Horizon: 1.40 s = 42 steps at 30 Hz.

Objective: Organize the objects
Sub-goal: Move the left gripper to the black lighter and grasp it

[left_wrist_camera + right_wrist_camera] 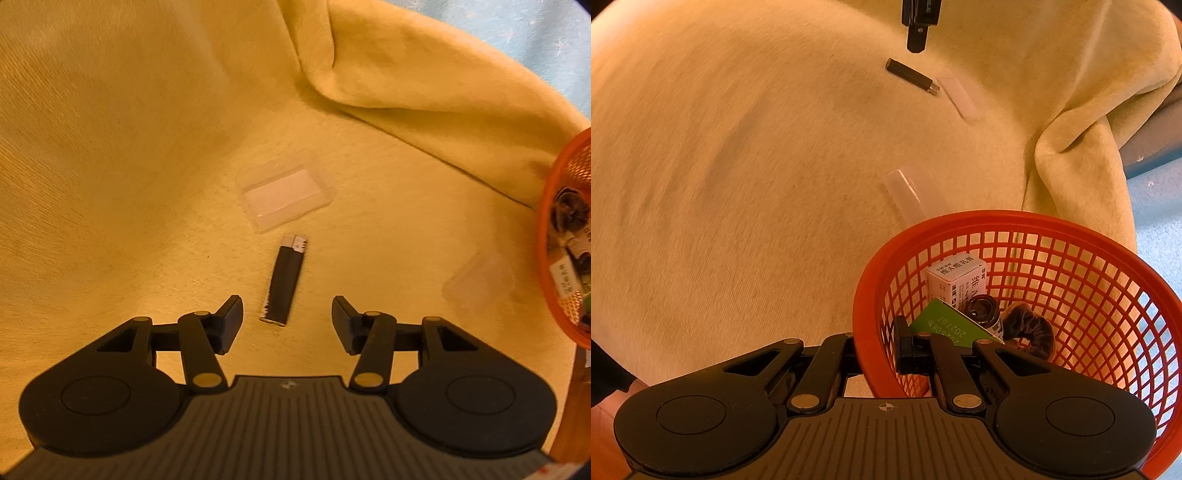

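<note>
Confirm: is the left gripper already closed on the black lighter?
No. The left gripper is open, its fingers spread either side of the black lighter, which lies free on the yellow cloth.

Under me a yellow cloth covers the desk, bunched into folds at its far edge. Directly on it lie a black lighter, a clear plastic case just beyond it, a second clear case off to the right, and the orange mesh basket.
</note>
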### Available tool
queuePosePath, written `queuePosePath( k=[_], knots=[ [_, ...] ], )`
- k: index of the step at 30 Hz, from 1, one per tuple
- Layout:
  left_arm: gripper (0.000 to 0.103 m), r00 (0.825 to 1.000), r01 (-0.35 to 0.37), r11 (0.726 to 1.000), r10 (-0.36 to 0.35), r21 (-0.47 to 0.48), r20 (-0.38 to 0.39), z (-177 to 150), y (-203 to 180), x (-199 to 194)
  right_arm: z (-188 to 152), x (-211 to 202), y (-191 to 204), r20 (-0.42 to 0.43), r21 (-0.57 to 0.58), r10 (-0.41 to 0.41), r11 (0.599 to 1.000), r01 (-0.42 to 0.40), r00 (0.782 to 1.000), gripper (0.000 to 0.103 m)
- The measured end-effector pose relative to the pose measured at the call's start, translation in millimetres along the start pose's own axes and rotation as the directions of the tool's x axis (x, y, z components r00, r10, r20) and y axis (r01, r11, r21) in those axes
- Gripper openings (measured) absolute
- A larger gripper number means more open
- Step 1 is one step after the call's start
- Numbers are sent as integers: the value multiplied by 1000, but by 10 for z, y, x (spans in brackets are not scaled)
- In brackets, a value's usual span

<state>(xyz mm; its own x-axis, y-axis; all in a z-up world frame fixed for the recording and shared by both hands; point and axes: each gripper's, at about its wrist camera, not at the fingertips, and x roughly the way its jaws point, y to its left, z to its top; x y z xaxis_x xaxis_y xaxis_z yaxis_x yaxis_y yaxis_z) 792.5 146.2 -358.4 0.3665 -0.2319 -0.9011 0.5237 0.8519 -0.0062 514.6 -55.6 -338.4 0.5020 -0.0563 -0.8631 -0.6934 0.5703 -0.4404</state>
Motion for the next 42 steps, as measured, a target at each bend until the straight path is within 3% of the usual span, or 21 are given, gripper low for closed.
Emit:
queuePosePath(
  k=[20, 29, 33, 42],
  knots=[
    [40, 999, -4, 994, 8, 113, -40, -47, -5, 544, 18, 17, -17, -3, 10, 0, 1000, 0, 1000, 4],
    [31, 999, 8, 991, -1, 136, -48, -49, 7, 586, 16, 25, -16, -4, 8, 1, 1000, -1, 1000, 4],
    [17, 998, 22, 990, -14, 138, -61, -34, -21, 592, 16, 27, -17, -5, 8, 2, 1000, -2, 1000, 4],
    [17, 998, 24, 992, -15, 127, -68, -72, -101, 415, 16, 36, -24, -8, 4, 4, 1000, -4, 1000, 4]
  ],
)
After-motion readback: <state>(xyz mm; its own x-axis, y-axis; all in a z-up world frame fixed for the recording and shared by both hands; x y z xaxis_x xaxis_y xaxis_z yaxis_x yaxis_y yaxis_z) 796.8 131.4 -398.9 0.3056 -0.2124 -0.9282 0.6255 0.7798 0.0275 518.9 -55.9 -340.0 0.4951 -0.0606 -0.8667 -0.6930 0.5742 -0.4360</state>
